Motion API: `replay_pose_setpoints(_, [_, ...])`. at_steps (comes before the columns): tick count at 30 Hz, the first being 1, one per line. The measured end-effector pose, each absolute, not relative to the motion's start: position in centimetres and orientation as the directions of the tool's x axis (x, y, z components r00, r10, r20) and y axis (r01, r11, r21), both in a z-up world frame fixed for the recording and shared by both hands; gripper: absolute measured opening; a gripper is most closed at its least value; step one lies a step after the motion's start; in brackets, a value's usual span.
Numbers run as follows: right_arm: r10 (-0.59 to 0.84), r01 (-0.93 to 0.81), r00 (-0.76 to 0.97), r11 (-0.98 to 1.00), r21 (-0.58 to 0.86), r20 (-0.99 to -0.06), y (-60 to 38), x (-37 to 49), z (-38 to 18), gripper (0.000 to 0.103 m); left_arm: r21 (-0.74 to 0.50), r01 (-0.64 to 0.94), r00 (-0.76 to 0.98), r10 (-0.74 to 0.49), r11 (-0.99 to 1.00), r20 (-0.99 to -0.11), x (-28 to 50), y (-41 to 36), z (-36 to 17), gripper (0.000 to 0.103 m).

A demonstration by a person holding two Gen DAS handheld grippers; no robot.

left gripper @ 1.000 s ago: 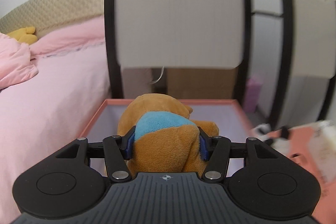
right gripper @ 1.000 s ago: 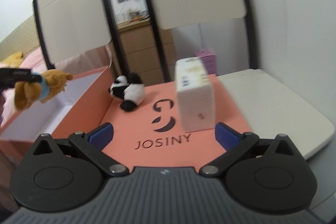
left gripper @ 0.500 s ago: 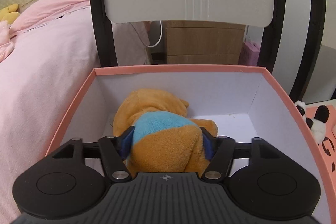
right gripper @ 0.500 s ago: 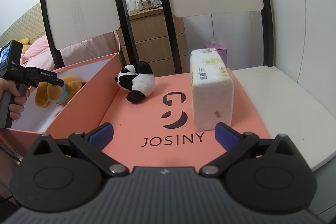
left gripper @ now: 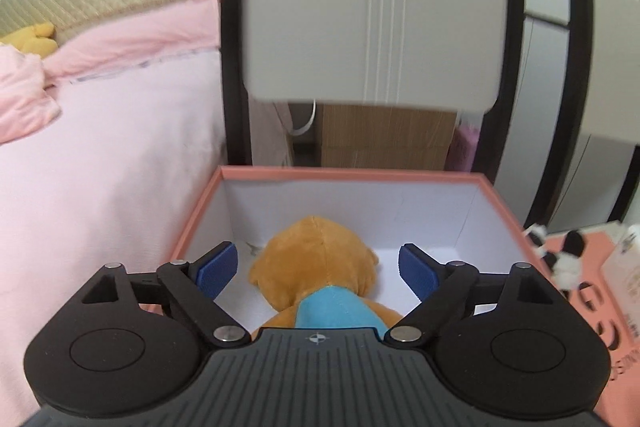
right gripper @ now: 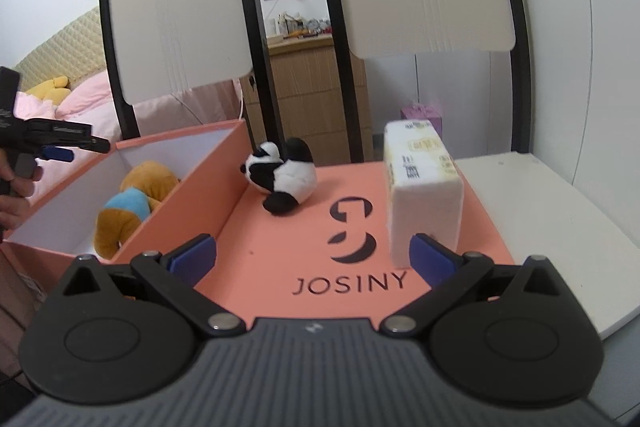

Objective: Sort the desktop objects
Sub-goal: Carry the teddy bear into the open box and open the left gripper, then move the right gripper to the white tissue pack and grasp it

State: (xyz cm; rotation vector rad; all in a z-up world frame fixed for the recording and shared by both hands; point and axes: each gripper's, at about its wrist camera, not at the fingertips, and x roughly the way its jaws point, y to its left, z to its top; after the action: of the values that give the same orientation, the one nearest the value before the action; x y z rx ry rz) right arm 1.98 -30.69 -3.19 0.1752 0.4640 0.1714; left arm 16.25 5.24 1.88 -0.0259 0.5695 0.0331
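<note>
Presently, the left tool point(left gripper: 318, 269) is seen held above the open salmon-pink box point(left gripper: 352, 174), its blue pads point(left gripper: 218, 269) spread wide apart with nothing gripped between them. The brown plush bear point(left gripper: 316, 267), wearing a light blue garment, lies on the white floor of the box just below and between the pads, touched by neither. In the right wrist view the same bear point(right gripper: 132, 203) is shown resting on its side against the box's near wall, and the left tool point(right gripper: 64, 147) is seen hovering over the box's far left edge, held by a hand point(right gripper: 16, 195).

The right tool point(right gripper: 312, 255) is likewise held with its jaws apart and empty, low over the box lid point(right gripper: 360, 223), which lies flat on the white bench point(right gripper: 560, 227) just beside the box and carries the printed word JOSINY. On the lid two things are set: a black-and-white plush panda point(right gripper: 284, 177) lying near the lid's far left corner, close to the box wall, and a white tissue pack point(right gripper: 422, 187) standing upright toward the right side, its near end just beyond the right pad point(right gripper: 430, 255).

Behind the bench, two chair backs point(right gripper: 180, 23) with black frames are seen, and a wooden drawer cabinet point(right gripper: 308, 99) stands between them against the wall. A bed point(left gripper: 100, 131) with pink bedding lies to the left, with a yellow plush toy point(left gripper: 36, 37) at its headboard.
</note>
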Motion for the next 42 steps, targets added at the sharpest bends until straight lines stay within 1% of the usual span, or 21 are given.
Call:
replay_pose_setpoints(4, [0.199,-0.130,0.895,0.972,0.194,-0.400,-29.7,1.8,-2.6,0.103,-0.086,-0.069,0.884,0.021,0.994,-0.468,12.3,5.0,3.2,0.092])
replay_pose_setpoints(7, [0.206,-0.140,0.898,0.971,0.193,-0.388,-29.0,1.7,-2.4,0.103,-0.063,-0.059,0.903,0.026,0.996,-0.429,9.3,3.9,3.2,0.093])
replay_pose_setpoints(12, [0.235,-0.186,0.906,0.968,0.169,-0.351,-27.6,1.1,-1.9,0.103,-0.051,-0.008,0.927,-0.011,0.999,-0.375,4.7,2.6,2.1,0.094])
replay_pose_setpoints(14, [0.248,-0.195,0.908,0.963,0.184,-0.338,-27.5,0.9,-1.8,0.103,-0.048,0.008,0.937,-0.024,0.999,-0.348,3.1,2.5,1.4,0.097])
replay_pose_setpoints(16, [0.245,-0.181,0.911,0.961,0.211,-0.332,-27.4,1.0,-1.8,0.103,-0.053,0.031,0.946,-0.047,0.998,-0.322,1.5,2.6,0.6,0.103])
replay_pose_setpoints(18, [0.254,-0.182,0.909,0.955,0.235,-0.329,-27.1,1.1,-1.9,0.103,-0.032,0.050,0.952,-0.057,0.998,-0.302,0.4,2.7,0.1,0.103])
replay_pose_setpoints(22, [0.246,-0.187,0.916,0.960,0.207,-0.316,-25.8,1.2,-2.0,0.103,-0.004,0.025,0.967,-0.025,1.000,-0.255,-1.3,3.0,-0.8,0.103])
replay_pose_setpoints(26, [0.228,-0.171,0.932,0.963,0.210,-0.283,-25.5,1.1,-1.8,0.103,-0.001,-0.011,0.958,0.010,1.000,-0.287,-1.7,3.3,-1.5,0.103])
replay_pose_setpoints(29, [0.181,-0.121,0.952,0.964,0.236,-0.248,-25.8,0.9,-1.8,0.103,-0.016,-0.020,0.957,0.015,1.000,-0.289,-1.8,3.6,-1.4,0.103])
replay_pose_setpoints(32, [0.145,-0.092,0.965,0.968,0.232,-0.219,-25.9,0.9,-2.0,0.103,-0.019,-0.039,0.955,0.032,0.999,-0.294,-1.6,4.0,-1.5,0.103])
replay_pose_setpoints(35, [0.126,-0.083,0.978,0.966,0.245,-0.165,-26.1,1.0,-2.4,0.103,-0.029,-0.055,0.954,0.044,0.998,-0.297,-1.5,4.2,-1.5,0.103])
replay_pose_setpoints(36, [0.126,-0.083,0.979,0.965,0.249,-0.160,-26.1,1.0,-2.5,0.103,-0.030,-0.057,0.954,0.046,0.998,-0.297,-1.6,4.3,-1.5,0.103])
replay_pose_setpoints(38, [0.154,-0.103,0.968,0.964,0.245,-0.200,-25.9,1.4,-2.5,0.103,-0.030,-0.060,0.954,0.049,0.998,-0.297,-1.7,4.3,-1.6,0.103])
replay_pose_setpoints(40, [0.182,-0.124,0.947,0.967,0.221,-0.264,-25.4,1.8,-2.5,0.103,-0.028,-0.060,0.955,0.049,0.998,-0.293,-1.9,4.2,-1.6,0.103])
replay_pose_setpoints(42, [0.188,-0.138,0.942,0.972,0.188,-0.278,-25.0,1.8,-2.3,0.103,-0.027,-0.056,0.955,0.046,0.998,-0.292,-2.0,4.1,-1.6,0.103])
